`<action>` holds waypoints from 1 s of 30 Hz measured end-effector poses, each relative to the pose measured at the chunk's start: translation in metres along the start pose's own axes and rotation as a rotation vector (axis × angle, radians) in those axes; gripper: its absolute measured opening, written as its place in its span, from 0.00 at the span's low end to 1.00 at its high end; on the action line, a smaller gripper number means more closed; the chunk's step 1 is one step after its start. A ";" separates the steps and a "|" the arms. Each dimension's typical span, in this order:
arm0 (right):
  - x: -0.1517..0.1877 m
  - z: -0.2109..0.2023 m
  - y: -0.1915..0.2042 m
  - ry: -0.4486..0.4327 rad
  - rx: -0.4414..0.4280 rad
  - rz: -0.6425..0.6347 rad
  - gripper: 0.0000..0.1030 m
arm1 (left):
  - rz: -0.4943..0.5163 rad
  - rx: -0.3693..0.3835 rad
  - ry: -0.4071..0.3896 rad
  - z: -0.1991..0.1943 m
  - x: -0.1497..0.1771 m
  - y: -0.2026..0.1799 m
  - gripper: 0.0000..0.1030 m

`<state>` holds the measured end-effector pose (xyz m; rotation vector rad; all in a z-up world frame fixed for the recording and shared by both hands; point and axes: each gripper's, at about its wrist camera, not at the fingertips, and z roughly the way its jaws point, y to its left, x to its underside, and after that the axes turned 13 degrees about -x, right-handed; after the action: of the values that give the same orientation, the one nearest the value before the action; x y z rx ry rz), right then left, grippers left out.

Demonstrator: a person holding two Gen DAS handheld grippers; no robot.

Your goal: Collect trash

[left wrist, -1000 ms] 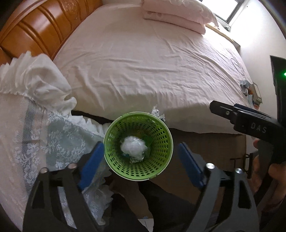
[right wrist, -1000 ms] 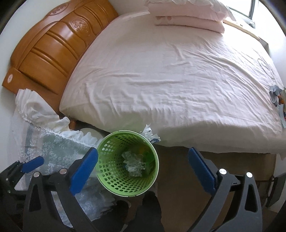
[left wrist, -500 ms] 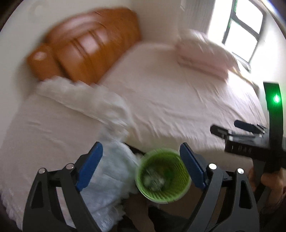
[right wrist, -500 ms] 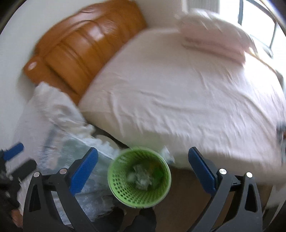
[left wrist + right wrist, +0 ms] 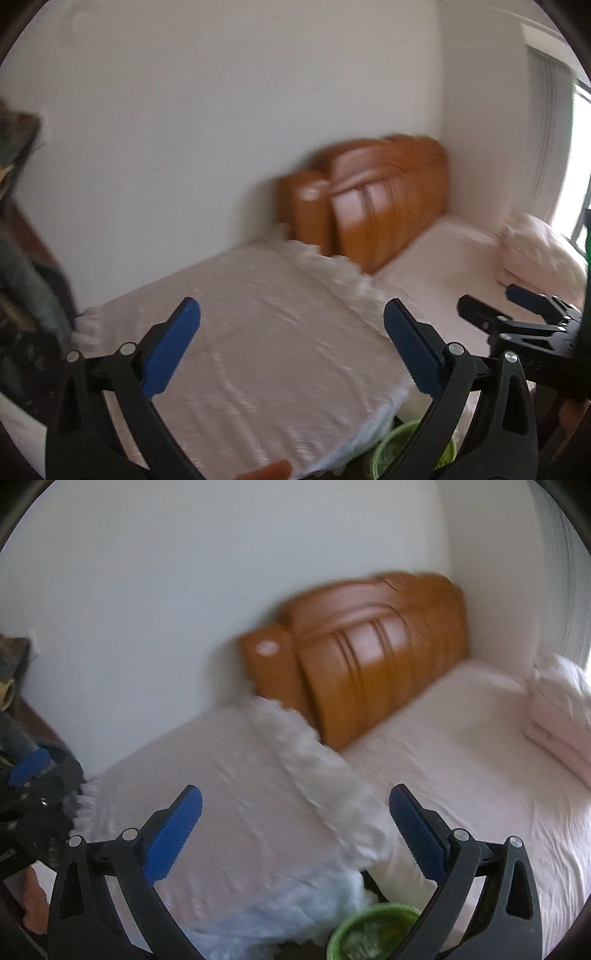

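green basket at bottom edge, blurred pale scraps inside | left gripper just widened, empty | right gripper apart, empty

The headboard is glossy, polished orange-brown wood with carved grooves. Beside it, the bed sheet is matt pink cloth, softly creased. A frilled white cloth covers the neighbouring surface. The green basket below looks like perforated plastic.
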<state>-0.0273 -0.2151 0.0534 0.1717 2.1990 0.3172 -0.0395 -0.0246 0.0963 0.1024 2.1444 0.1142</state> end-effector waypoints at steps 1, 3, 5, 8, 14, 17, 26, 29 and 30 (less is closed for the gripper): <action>-0.004 0.002 0.009 -0.005 -0.007 -0.011 0.98 | -0.019 -0.011 0.003 0.002 0.000 0.009 0.93; -0.011 0.010 0.033 -0.016 -0.038 -0.036 0.98 | -0.067 -0.036 0.020 0.009 -0.002 0.028 0.93; -0.014 0.022 0.052 -0.004 -0.061 -0.050 0.98 | -0.096 -0.054 0.037 0.016 -0.001 0.040 0.93; -0.019 0.035 0.066 0.015 -0.067 -0.062 0.98 | -0.116 -0.065 0.068 0.027 0.005 0.056 0.93; -0.028 0.064 0.087 0.063 -0.061 -0.054 0.98 | -0.119 -0.064 0.111 0.042 0.022 0.068 0.93; -0.023 0.066 0.096 0.070 -0.055 -0.051 0.98 | -0.122 -0.046 0.133 0.051 0.025 0.072 0.93; -0.015 0.066 0.093 0.086 -0.032 -0.046 0.98 | -0.111 -0.036 0.149 0.059 0.027 0.074 0.93; -0.014 0.067 0.093 0.089 -0.028 -0.045 0.98 | -0.109 -0.033 0.153 0.060 0.027 0.074 0.93; -0.013 0.067 0.092 0.089 -0.025 -0.043 0.98 | -0.107 -0.033 0.155 0.060 0.028 0.073 0.93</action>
<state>0.0350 -0.1186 0.0516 0.0976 2.2827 0.3340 -0.0019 0.0541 0.0494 -0.0418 2.2966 0.0973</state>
